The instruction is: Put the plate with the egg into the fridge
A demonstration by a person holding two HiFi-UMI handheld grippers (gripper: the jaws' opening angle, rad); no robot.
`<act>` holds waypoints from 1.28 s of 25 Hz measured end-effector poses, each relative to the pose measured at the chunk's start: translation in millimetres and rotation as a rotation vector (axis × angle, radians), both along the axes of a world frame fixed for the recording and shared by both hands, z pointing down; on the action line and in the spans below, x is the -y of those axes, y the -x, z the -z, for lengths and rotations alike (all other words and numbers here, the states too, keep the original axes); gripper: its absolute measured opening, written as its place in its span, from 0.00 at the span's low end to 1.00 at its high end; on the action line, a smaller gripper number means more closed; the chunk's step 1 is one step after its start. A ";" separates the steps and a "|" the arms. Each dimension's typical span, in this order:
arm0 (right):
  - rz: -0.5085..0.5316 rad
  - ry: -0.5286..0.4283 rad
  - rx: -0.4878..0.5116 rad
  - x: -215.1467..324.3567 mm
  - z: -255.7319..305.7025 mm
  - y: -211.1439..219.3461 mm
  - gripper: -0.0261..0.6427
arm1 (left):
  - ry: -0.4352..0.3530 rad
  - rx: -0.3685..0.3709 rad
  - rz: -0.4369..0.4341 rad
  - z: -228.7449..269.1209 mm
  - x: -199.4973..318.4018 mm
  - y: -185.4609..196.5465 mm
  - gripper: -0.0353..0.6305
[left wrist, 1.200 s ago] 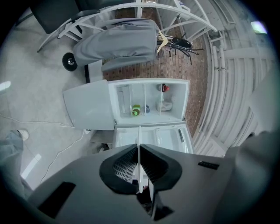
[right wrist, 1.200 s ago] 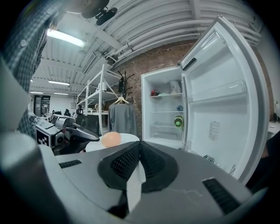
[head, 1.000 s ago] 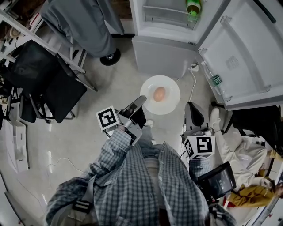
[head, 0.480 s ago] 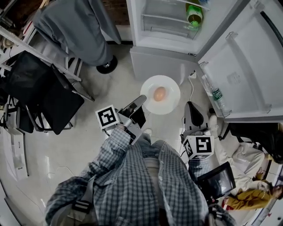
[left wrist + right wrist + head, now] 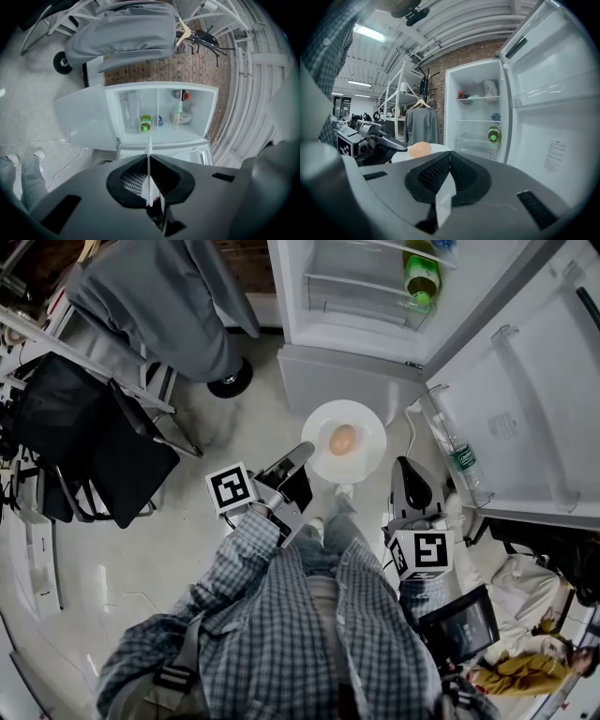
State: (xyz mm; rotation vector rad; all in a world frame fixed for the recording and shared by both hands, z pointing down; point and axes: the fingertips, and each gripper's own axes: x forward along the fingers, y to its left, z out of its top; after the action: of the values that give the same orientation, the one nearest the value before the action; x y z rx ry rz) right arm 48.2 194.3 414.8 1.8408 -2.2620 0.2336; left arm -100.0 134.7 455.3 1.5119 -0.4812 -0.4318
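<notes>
Three cameras, all turned on one open fridge (image 5: 347, 367).
The head view looks steeply down from over the person's shoulders, with the fridge at its top edge. The view from the left gripper (image 5: 302, 454), rolled on its side, faces into the fridge from near. The view from the right gripper (image 5: 410, 470) sits low and upright beside the door. All three share the green bottle (image 5: 421, 276).
</notes>
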 end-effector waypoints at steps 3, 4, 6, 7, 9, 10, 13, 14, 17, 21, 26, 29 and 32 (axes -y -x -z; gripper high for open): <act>0.011 -0.004 0.009 16.8 -1.0 -10.2 0.05 | -0.001 0.004 0.015 -2.2 15.2 -7.8 0.08; 0.015 -0.005 0.013 23.9 -0.5 -14.2 0.05 | -0.002 0.006 0.021 -2.5 21.0 -11.1 0.08; 0.024 -0.010 0.018 39.3 0.4 -23.1 0.05 | 0.001 0.008 0.033 -2.5 32.4 -17.3 0.08; 0.029 -0.015 0.018 47.7 1.2 -27.3 0.05 | 0.002 0.010 0.040 -1.9 38.5 -19.8 0.08; 0.043 -0.025 0.021 65.7 4.0 -34.0 0.05 | -0.002 0.013 0.052 0.5 51.9 -24.8 0.08; 0.053 -0.029 0.021 74.1 5.0 -36.5 0.05 | -0.006 0.014 0.058 1.7 58.7 -27.8 0.08; 0.097 -0.045 0.005 94.8 8.4 -42.0 0.05 | -0.006 0.014 0.077 3.3 75.9 -37.0 0.08; 0.108 -0.052 -0.004 101.0 11.2 -43.4 0.05 | -0.004 0.015 0.084 3.8 81.2 -39.7 0.08; 0.149 -0.069 -0.040 118.2 20.8 -47.0 0.05 | -0.005 0.018 0.104 7.3 96.7 -49.0 0.08; 0.192 -0.083 -0.091 139.9 27.2 -56.4 0.05 | -0.015 0.022 0.125 11.0 115.8 -64.1 0.08; 0.228 -0.125 -0.092 157.4 34.8 -59.4 0.05 | -0.019 0.022 0.156 10.7 133.0 -78.4 0.08; 0.247 -0.152 -0.095 163.7 38.5 -61.3 0.05 | -0.022 0.017 0.171 11.7 140.4 -84.0 0.08; 0.250 -0.163 -0.090 169.2 39.5 -64.3 0.05 | -0.020 0.009 0.175 12.7 146.4 -88.7 0.08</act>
State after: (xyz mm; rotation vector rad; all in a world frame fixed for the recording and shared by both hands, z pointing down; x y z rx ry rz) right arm 112.5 25.1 375.3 1.5803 -2.4794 -0.0753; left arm -11.3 -11.8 442.6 1.4976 -0.6206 -0.5674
